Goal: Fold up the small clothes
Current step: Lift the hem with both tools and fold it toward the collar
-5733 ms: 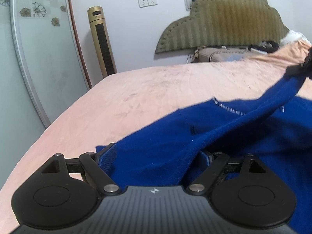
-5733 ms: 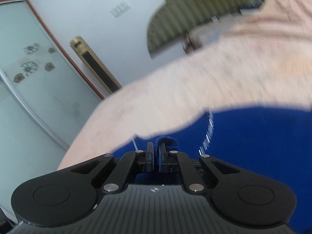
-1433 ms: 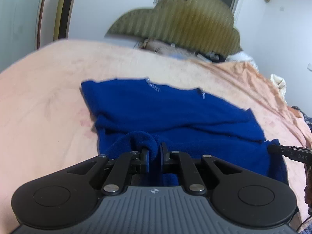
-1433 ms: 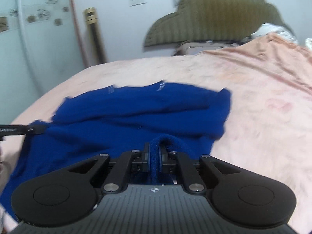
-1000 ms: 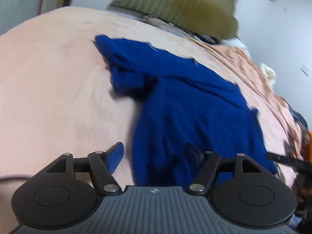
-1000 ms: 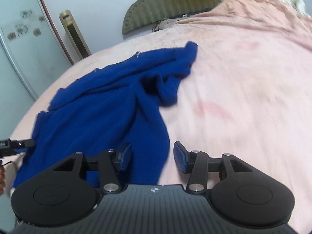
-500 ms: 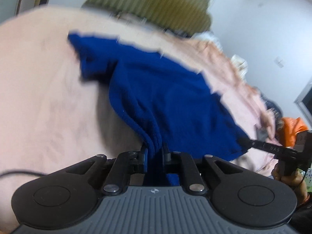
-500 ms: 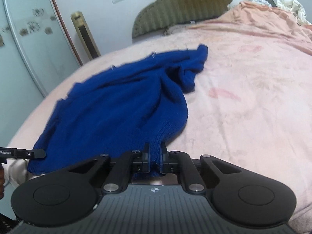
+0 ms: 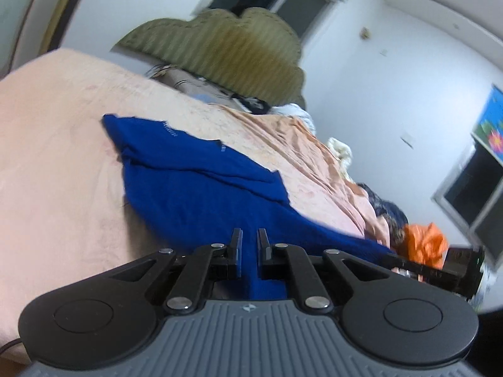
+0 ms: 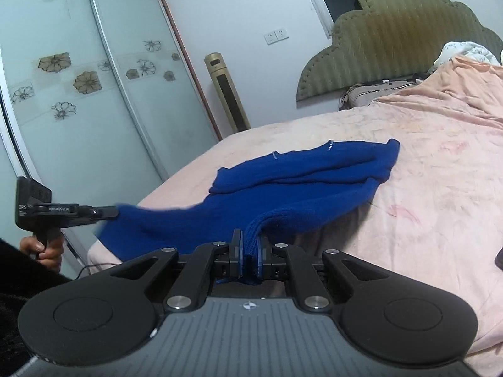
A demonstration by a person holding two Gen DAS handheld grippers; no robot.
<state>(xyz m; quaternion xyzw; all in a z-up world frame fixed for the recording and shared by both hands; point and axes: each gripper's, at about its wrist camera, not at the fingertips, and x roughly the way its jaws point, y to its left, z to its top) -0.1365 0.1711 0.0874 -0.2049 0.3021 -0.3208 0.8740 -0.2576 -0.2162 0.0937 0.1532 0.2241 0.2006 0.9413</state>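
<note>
A blue knit sweater point(image 9: 201, 194) lies on the pink bed point(image 9: 56, 163), its far part folded flat and its near hem lifted off the bed. My left gripper point(image 9: 250, 251) is shut on the hem at one corner. My right gripper point(image 10: 250, 253) is shut on a bunched fold of the hem at the other corner. The sweater point(image 10: 301, 185) stretches between the two. In the right wrist view the left gripper point(image 10: 103, 212) shows at the left, pinching the cloth. In the left wrist view the right gripper point(image 9: 393, 259) shows at the right.
A green padded headboard point(image 10: 396, 40) stands at the bed's far end. A gold tower fan point(image 10: 226, 94) and sliding glass wardrobe doors point(image 10: 78, 100) are on the left. An orange cloth point(image 9: 424, 245) and dark clothes point(image 9: 383, 207) lie off the bed's right side.
Both grippers opened, then shut again on the sweater's near hem. They have since lifted and pulled the hem toward me, off the bed's edge.
</note>
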